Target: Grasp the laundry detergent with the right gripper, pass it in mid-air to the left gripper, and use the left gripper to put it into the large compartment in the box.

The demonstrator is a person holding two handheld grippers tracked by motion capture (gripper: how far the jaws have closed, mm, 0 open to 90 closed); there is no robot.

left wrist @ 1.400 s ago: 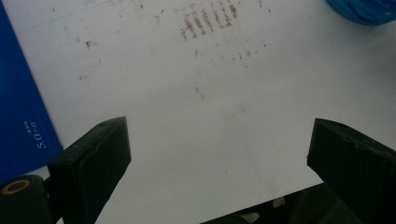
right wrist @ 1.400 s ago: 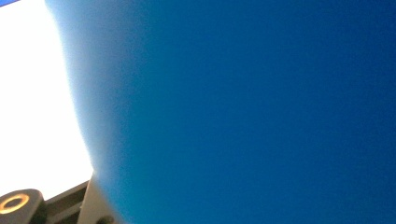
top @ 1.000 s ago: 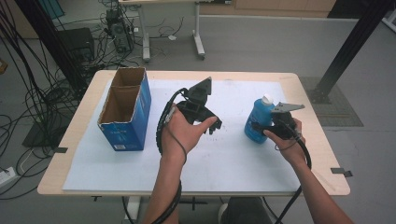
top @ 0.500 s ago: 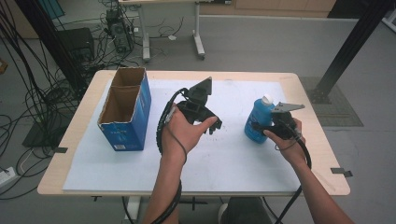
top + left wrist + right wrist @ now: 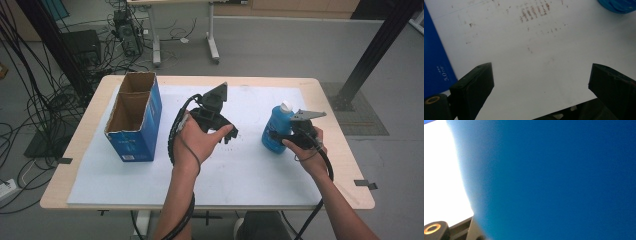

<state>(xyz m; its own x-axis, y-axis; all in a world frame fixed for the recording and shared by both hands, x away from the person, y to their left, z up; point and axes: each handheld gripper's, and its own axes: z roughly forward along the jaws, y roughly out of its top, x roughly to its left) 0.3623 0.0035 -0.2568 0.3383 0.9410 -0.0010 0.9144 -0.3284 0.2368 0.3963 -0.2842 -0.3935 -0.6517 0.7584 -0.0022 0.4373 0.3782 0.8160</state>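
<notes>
Open blue cardboard box [image 5: 134, 120] standing at the left on a white sheet [image 5: 150, 175] over a light wooden table [image 5: 345, 165], faint brown smudges [image 5: 534, 12] on the sheet, tangled black cables [image 5: 30, 100] on the grey floor

— Where's there room to move on that table [image 5: 310, 87]?

— The white stretch between the blue box [image 5: 136, 131] and the blue bottle [image 5: 276, 131] lies open, apart from the left gripper [image 5: 226, 135] hanging over its middle.

— And what stands in the way?

— The box stands tall along the left side, its top open. The bottle is upright at the right with the right gripper [image 5: 274, 137] against it.
</notes>
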